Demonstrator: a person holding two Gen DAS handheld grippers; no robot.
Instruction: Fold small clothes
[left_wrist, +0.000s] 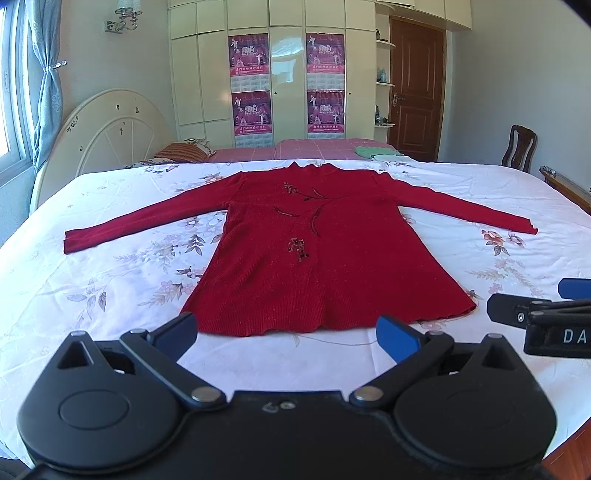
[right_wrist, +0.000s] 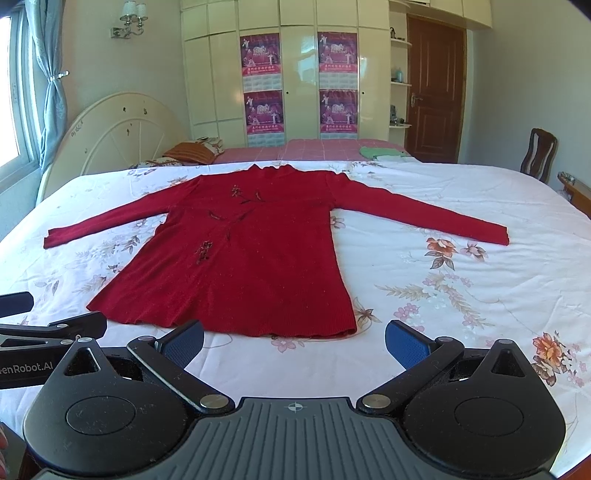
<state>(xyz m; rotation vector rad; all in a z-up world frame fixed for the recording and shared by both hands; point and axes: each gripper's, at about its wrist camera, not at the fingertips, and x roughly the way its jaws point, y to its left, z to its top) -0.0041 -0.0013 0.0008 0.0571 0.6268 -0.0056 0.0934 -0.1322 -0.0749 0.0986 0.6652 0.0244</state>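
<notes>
A red long-sleeved sweater (left_wrist: 321, 254) lies flat mid-bed (left_wrist: 110, 288), sleeves spread, hem toward the near edge. Left gripper (left_wrist: 287, 334) and right gripper (right_wrist: 294, 341) hover released, empty, just short of the hem. Folded green clothes (right_wrist: 380, 152) sit at the far edge.

Both wrist cams low, face sweater (left_wrist: 314, 254).

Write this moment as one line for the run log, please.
stage: before first fold | red sweater: flat, sleeves spread, on floral bedsheet | left gripper: open, empty | right gripper: open, empty
</notes>
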